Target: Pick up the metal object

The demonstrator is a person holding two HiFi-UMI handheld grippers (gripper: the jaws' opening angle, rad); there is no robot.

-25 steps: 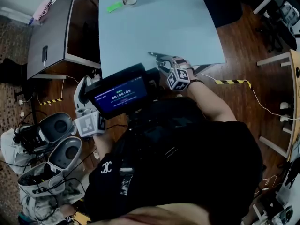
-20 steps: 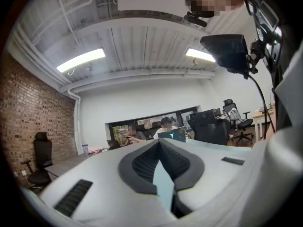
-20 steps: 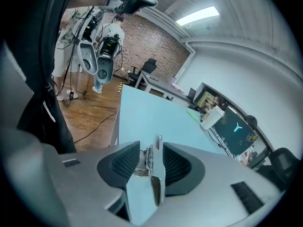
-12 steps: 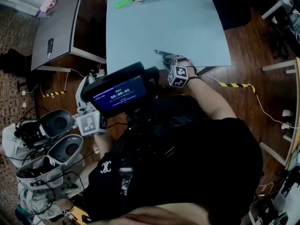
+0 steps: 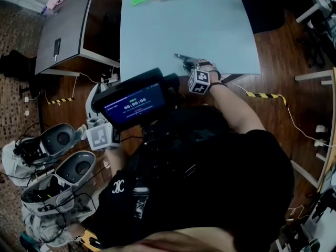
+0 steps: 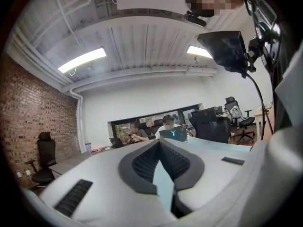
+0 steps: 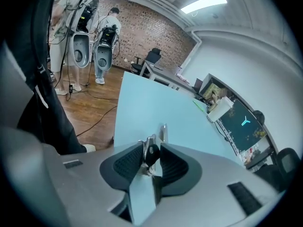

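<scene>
Grasp step — right gripper (image 7: 152, 149), jaws just been closing, now pinches the metal object (image 7: 163, 132) — next, a steady lift.

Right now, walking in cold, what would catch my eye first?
Probably the big pale blue table filling the top of the head view. At its near edge the right claw has just been closing on a thin metal object, which sits between its jaws. Nearer the person, a dark screen shows lit digits.
</scene>
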